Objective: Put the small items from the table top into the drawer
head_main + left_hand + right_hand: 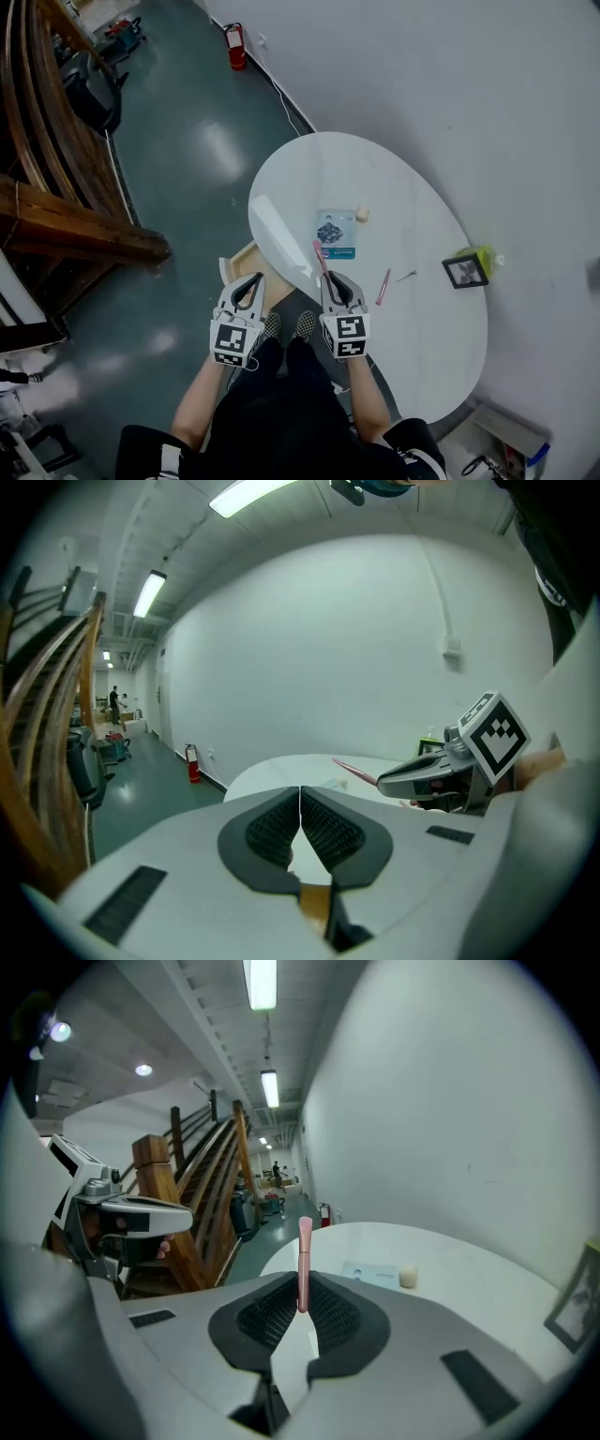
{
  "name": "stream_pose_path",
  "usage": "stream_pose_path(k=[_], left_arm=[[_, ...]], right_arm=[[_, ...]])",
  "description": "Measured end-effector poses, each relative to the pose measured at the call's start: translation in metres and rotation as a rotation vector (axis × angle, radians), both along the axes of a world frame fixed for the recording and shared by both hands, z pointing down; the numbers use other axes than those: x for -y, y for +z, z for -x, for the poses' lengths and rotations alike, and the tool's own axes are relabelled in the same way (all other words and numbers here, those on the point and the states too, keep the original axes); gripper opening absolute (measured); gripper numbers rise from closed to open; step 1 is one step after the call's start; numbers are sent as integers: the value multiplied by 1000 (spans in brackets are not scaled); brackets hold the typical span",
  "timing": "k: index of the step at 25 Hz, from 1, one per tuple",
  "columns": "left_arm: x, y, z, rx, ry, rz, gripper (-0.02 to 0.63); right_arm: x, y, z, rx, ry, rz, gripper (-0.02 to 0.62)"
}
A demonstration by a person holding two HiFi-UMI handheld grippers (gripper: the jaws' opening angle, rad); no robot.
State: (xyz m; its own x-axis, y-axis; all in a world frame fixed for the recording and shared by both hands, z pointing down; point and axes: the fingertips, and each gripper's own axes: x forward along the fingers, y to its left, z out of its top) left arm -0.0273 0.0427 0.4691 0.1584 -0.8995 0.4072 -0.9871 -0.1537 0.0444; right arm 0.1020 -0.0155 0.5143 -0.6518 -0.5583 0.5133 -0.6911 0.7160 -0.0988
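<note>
Drawer (238,264) was mostly hidden under the table (422,337) rim and behind the left gripper (251,281). Only a pale wood corner showed, contents unreadable. Left gripper's ribbed black pads were pressed together, nothing between them. Right gripper (328,278) was clamped on a thin, straight pink stick (319,253), lower end buried between the pads. Its long axis ran along the jaws, free tip pointing away from the person over the glossy white oval top. Further right lay a card (336,232), cream lump (362,215), second pink stick (382,287) and framed picture (465,271).
</note>
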Motion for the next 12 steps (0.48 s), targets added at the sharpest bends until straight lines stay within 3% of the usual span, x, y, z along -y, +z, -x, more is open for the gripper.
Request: stream_pose_path(k=[6, 12], left_arm=[[-39, -7, 58, 17, -143, -10, 20], [-75, -3, 97, 14, -249, -1, 20]], right_arm=[[-27, -11, 77, 32, -171, -12, 55], [-51, -14, 127, 41, -278, -10, 55]])
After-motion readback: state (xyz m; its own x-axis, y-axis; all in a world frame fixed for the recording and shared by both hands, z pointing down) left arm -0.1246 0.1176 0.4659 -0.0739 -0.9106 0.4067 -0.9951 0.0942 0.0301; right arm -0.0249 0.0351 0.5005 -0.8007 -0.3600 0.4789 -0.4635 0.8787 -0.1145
